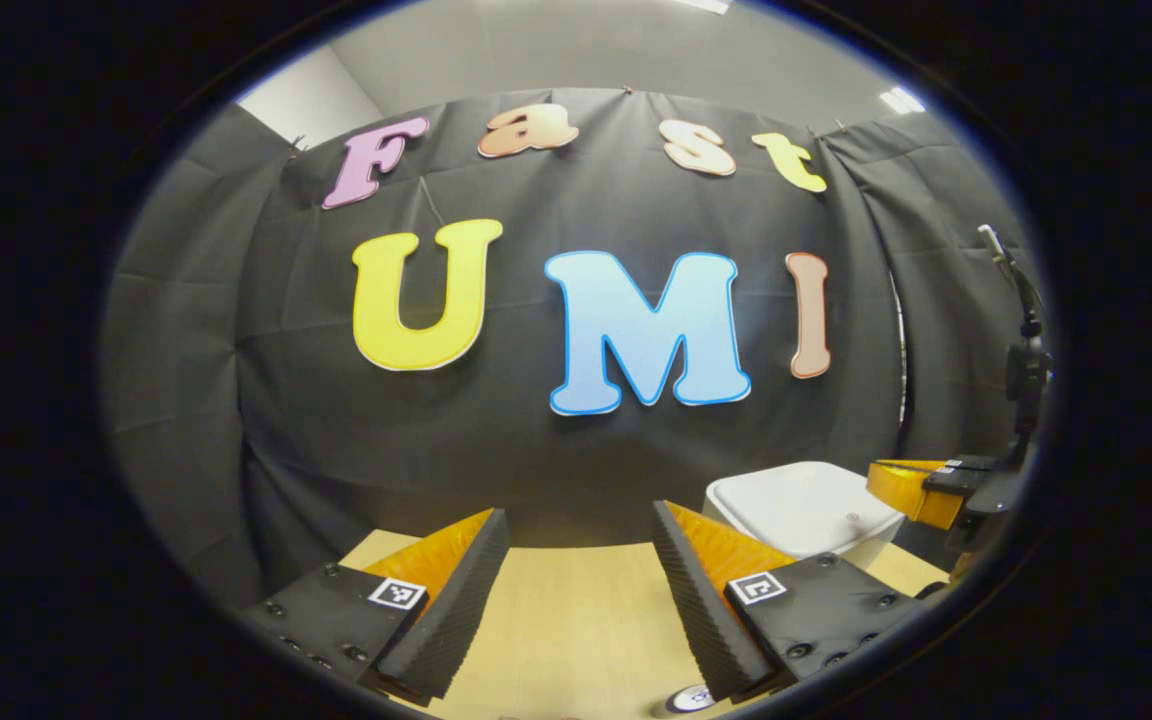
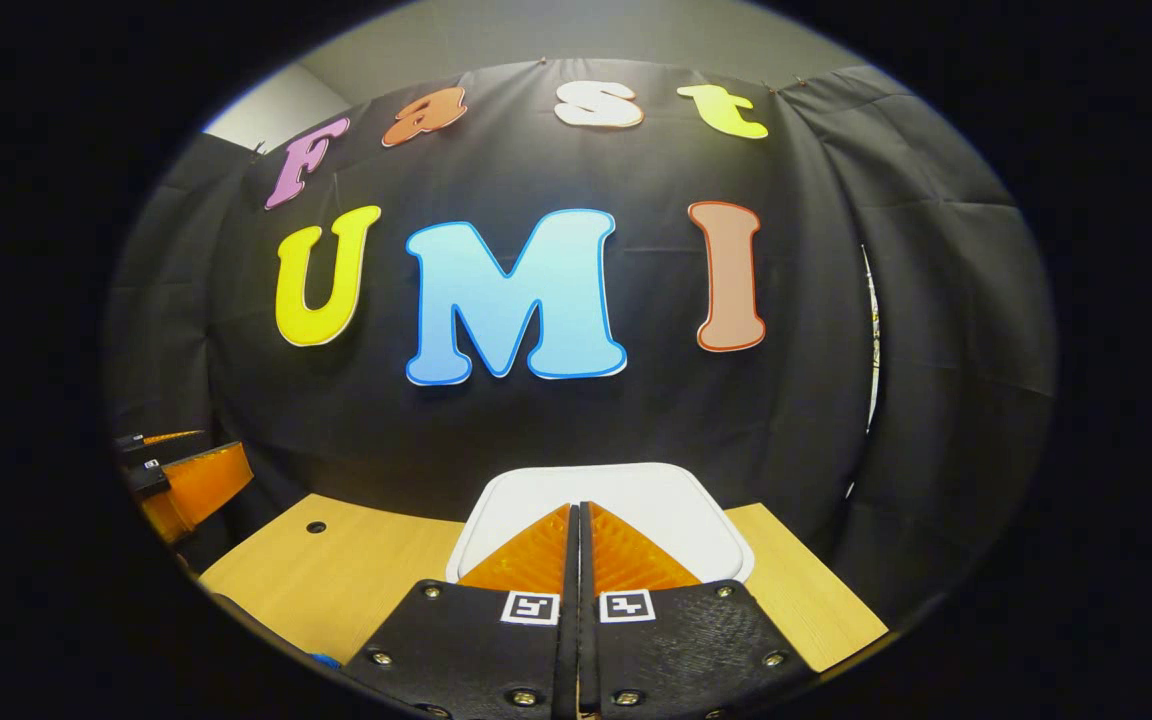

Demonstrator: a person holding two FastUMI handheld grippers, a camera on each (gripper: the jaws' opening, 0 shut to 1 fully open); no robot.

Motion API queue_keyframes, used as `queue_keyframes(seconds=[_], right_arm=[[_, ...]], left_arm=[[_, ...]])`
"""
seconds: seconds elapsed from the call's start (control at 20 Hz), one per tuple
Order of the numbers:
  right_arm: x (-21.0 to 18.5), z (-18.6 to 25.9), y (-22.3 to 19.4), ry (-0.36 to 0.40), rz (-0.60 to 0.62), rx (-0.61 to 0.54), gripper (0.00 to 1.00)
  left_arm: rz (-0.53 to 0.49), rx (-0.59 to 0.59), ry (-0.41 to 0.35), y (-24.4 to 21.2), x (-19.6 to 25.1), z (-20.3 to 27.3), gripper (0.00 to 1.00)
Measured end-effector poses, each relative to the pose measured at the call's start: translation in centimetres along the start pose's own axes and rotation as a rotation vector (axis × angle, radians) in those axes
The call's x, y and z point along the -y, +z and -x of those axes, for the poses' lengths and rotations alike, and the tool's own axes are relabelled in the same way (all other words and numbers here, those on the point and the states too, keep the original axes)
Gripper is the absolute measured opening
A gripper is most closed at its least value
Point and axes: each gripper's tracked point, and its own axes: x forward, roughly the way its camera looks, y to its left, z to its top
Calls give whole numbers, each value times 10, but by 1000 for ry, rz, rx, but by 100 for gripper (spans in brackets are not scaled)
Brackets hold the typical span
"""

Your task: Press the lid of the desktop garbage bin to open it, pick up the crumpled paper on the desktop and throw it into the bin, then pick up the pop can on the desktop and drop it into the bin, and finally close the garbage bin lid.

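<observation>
Bare desktop (image 1: 576, 620) between left tongs, bin (image 1: 804, 508) blocking right side

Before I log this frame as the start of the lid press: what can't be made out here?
- Contact: in the right gripper view, the right gripper, fingers together, covers the bin lid; touching or hovering, unclear.
- Bin body: left gripper view, lower part of the bin hidden behind the left gripper's finger.
- A round object at the bottom edge, cut off, unidentifiable.

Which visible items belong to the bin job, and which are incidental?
Job: garbage bin, lid down; right gripper, fingers together over it; left gripper, open above the desktop.
Incidental: desktop hole; stand at booth edge.
</observation>
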Motion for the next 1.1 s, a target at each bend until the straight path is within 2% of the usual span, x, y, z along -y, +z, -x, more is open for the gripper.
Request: queue_keyframes(seconds=[0.45,0.9,1.1], right_arm=[[-6,-8,-11,29,25,-34,1],[0,-20,-41,31,28,-103,1],[0,-22,-40,31,25,-89,1]], left_arm=[[1,2,32,1,-8,1,94],[-2,-2,53,-1,-12,2,96],[-2,-10,59,1,-13,0,94]])
